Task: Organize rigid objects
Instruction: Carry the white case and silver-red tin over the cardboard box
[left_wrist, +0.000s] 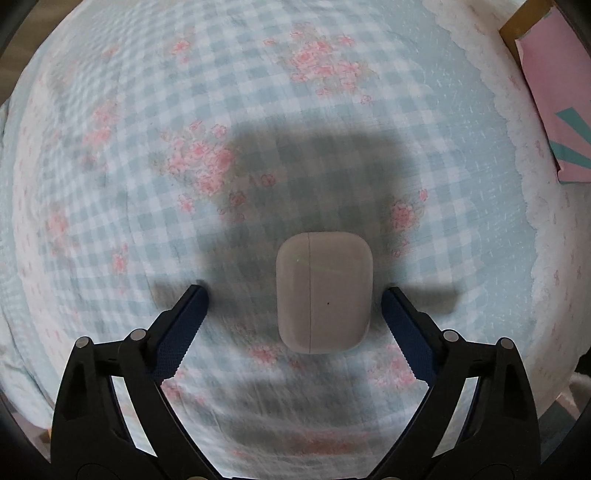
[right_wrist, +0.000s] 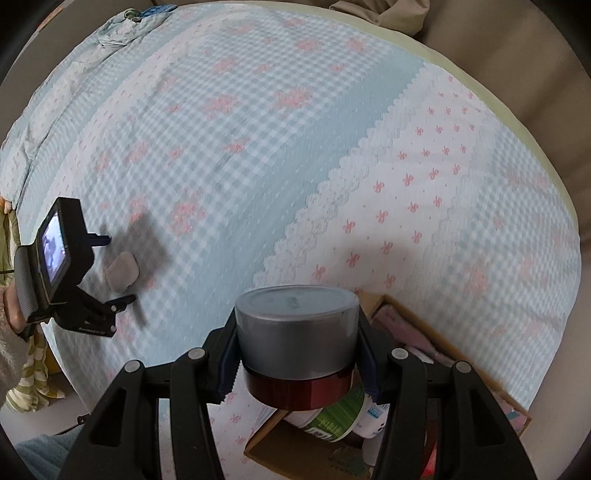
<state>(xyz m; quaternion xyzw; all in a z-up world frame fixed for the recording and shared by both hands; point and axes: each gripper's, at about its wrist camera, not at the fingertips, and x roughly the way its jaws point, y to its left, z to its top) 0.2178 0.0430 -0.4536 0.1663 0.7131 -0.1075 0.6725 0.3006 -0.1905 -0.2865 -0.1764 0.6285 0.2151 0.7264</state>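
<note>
A white earbud case (left_wrist: 323, 291) lies on the checked floral bedspread between the open fingers of my left gripper (left_wrist: 295, 295), nearer the right finger; neither finger touches it. In the right wrist view the same case (right_wrist: 121, 272) and the left gripper (right_wrist: 110, 266) appear at the far left. My right gripper (right_wrist: 297, 343) is shut on a round jar (right_wrist: 297, 336) with a grey lid and dark red base, held above an open cardboard box (right_wrist: 424, 321).
The box holds a green-and-white container (right_wrist: 336, 417) and pink items. A pink box (left_wrist: 554, 92) sits at the left wrist view's upper right. The bedspread (right_wrist: 258, 147) stretches wide; crumpled cloth (right_wrist: 122, 26) lies at the far corner.
</note>
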